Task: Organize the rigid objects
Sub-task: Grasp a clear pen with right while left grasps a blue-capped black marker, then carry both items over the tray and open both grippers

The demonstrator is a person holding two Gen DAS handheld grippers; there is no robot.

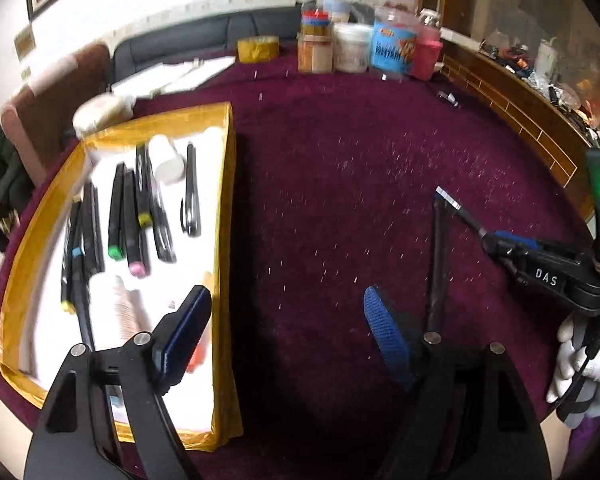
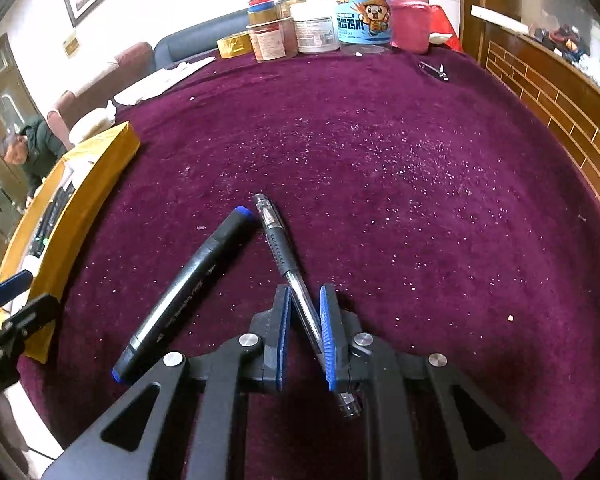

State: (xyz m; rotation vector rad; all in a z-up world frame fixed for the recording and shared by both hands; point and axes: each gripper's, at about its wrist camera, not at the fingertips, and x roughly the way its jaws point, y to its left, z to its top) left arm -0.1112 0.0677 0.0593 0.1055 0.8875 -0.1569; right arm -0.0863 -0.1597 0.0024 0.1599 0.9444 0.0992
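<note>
The middle of the table [image 2: 380, 152] lies open. A yellow-rimmed tray [image 1: 224, 240] walls its left side; jars [image 2: 340, 20] crowd the far edge. A black marker [image 2: 184, 292] lies just left of the gel pen [image 2: 278, 240].

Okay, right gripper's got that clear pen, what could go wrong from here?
1. The right gripper's fingers pinch the pen near its back end and at a slant, so it may swivel or slip when lifted.
2. The marker lies close beside it, tips nearly meeting; a swinging pen could knock it.
3. The tray is already crowded with markers, so the pen may land on top of them.
</note>
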